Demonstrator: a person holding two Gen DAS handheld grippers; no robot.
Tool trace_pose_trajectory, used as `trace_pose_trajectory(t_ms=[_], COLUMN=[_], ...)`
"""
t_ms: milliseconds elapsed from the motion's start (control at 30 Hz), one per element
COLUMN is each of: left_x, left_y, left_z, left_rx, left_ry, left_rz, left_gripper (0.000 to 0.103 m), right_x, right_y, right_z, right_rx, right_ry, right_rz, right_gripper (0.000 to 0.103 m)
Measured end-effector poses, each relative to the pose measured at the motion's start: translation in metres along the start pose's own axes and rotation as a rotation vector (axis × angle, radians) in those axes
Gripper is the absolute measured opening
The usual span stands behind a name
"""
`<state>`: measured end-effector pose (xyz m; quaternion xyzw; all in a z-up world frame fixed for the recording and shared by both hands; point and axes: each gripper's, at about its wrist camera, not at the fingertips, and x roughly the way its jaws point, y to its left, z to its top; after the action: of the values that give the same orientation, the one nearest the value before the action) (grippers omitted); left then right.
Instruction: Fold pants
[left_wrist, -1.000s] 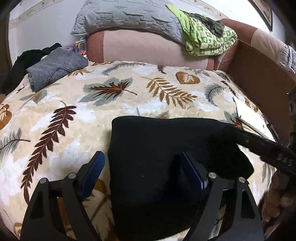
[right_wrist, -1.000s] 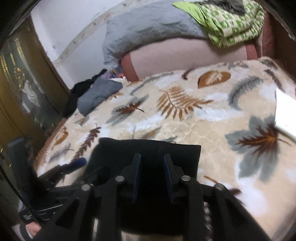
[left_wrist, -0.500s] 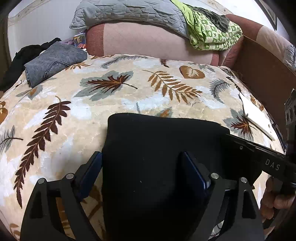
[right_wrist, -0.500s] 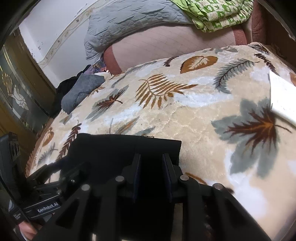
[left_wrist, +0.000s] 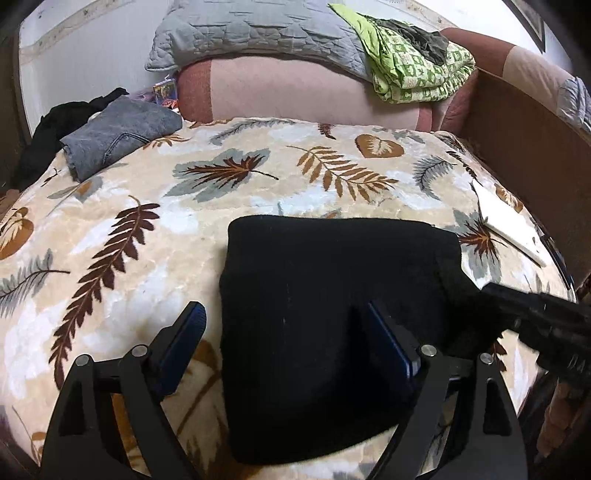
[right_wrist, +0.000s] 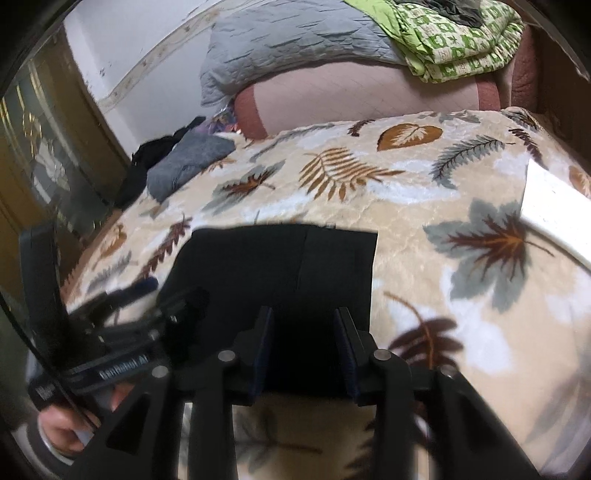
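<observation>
On the leaf-print blanket (left_wrist: 129, 229), the black pants (left_wrist: 332, 295) lie folded into a thick, squarish packet directly ahead of both our tools. We judge the cloth soft, limp and fairly light, likely to sag or unfold if lifted by one layer, so the best hold would take all layers together at a near corner or along the near edge. Our left gripper (left_wrist: 284, 336) stands wide apart and grasps nothing: its left finger is over bare blanket just left of the packet, its right finger over the black cloth, so it straddles the packet's left edge. Our right gripper (right_wrist: 306, 339) sits at the packet's near right edge, its jaws partly parted with dark cloth between them; we cannot tell whether they pinch it. Far ahead-left lie folded grey jeans (left_wrist: 118, 133).
</observation>
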<state>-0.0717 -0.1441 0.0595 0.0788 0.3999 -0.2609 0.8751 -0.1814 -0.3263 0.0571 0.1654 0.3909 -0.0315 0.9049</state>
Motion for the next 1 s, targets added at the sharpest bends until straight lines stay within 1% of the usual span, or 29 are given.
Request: trace_pose_trajectory(t_ms=[133,233,267,367,433,533,600,633,667,700,800,867,900,1000], left_x=[-0.008,-0.011,-0.010,-0.005,-0.005,-0.011,-0.017,-0.019,-0.021,-0.020,-0.012,-0.008,-0.005,0.002], left_y=[0.001,0.003,0.003,0.003,0.005,0.008,0.014,0.018,0.024,0.029,0.042,0.046,0.047,0.045], left_z=[-0.010,-0.020,-0.022,-0.030,-0.030,-0.026,-0.023,-0.021,-0.019,-0.016,-0.011,-0.009,-0.008,-0.007], left_rx=[-0.008,-0.021,-0.026,-0.034,-0.048,-0.056,-0.064,-0.077,-0.095,-0.115,-0.149,-0.153,-0.149,-0.143], left_ry=[-0.003,0.012,0.018,0.032,0.030,0.034,0.015,0.005,-0.003,-0.005,0.023,0.032,0.039,0.050], left_rz=[-0.012,-0.027,-0.035,-0.045,-0.053,-0.063,-0.058,-0.060,-0.067,-0.076,-0.087,-0.104,-0.124,-0.161], left_gripper=[0.088,0.088,0.088,0.088,0.088,0.088,0.088,0.088,0.088,0.088,0.088,0.088,0.088,0.088], right_x=[-0.001,-0.001,0.000,0.007,0.001,-0.007,-0.008,-0.005,-0.001,0.008,0.027,0.035,0.038,0.045], right_y=[0.002,0.000,-0.002,-0.013,-0.016,-0.017,-0.026,-0.029,-0.033,-0.040,-0.050,-0.055,-0.057,-0.055], right_z=[-0.011,-0.018,-0.021,-0.027,-0.025,-0.019,-0.013,-0.011,-0.009,-0.006,-0.001,0.001,0.002,0.002], right_rx=[-0.031,-0.047,-0.048,0.003,0.026,0.015,0.068,0.092,0.126,0.167,0.225,0.257,0.267,0.262], right_ry=[0.014,0.034,0.044,0.072,0.051,0.027,0.010,0.013,0.022,0.040,0.085,0.086,0.088,0.082], right_rz=[-0.034,-0.066,-0.076,-0.049,-0.022,-0.046,-0.021,-0.006,0.017,0.061,0.094,0.131,0.143,0.165], right_gripper=[0.036,0.036,0.039,0.044,0.044,0.045,0.047,0.054,0.067,0.071,0.071,0.071,0.071,0.071])
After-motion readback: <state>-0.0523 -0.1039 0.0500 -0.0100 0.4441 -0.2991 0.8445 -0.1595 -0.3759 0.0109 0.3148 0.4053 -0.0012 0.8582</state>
